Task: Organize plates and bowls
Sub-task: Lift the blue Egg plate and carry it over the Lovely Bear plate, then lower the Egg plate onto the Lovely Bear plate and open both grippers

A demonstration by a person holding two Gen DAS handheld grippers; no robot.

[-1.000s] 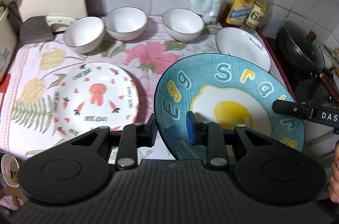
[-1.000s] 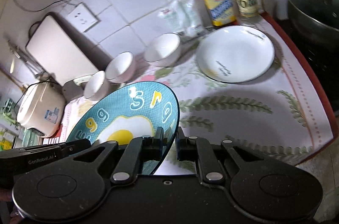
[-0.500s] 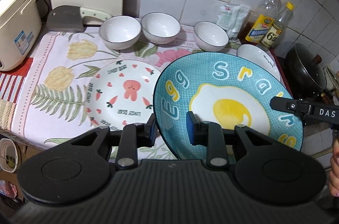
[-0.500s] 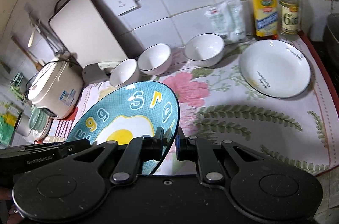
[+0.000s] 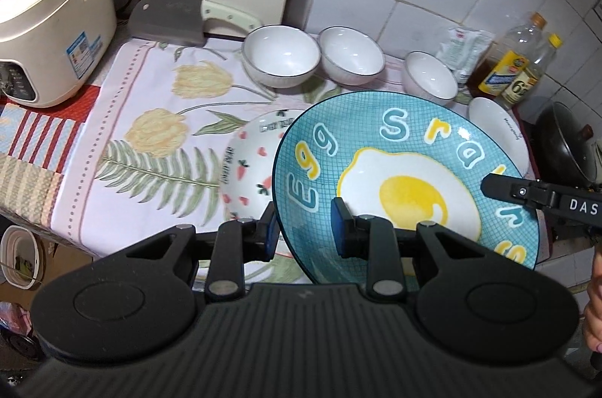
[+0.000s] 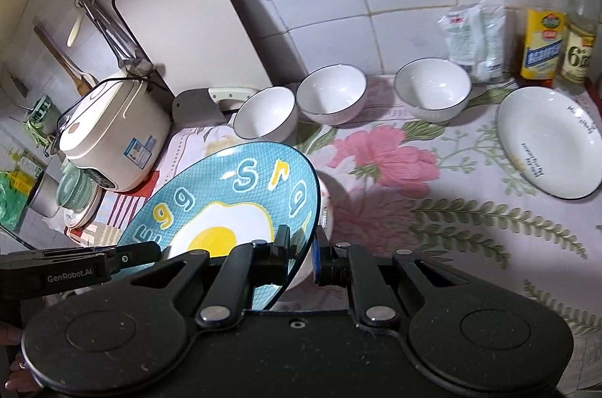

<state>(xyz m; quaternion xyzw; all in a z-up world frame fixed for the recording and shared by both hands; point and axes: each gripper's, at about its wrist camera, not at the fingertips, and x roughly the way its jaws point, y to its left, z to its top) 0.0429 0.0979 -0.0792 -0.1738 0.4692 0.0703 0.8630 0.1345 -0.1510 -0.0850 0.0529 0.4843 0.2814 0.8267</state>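
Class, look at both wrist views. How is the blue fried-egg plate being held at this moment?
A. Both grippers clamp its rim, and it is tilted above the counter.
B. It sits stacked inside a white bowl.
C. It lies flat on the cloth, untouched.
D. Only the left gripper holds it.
A: the left gripper and the right gripper each pinch the rim of the blue plate, which hangs tilted over the bunny plate.

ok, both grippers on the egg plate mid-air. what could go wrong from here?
1. The blue egg plate is pinched only at its rim by the left gripper and right gripper; uneven motion could twist it loose.
2. It hangs tilted over the rabbit plate; lowering it edge-first could chip both.
3. The white bowls stand close behind; a swing might clip them.
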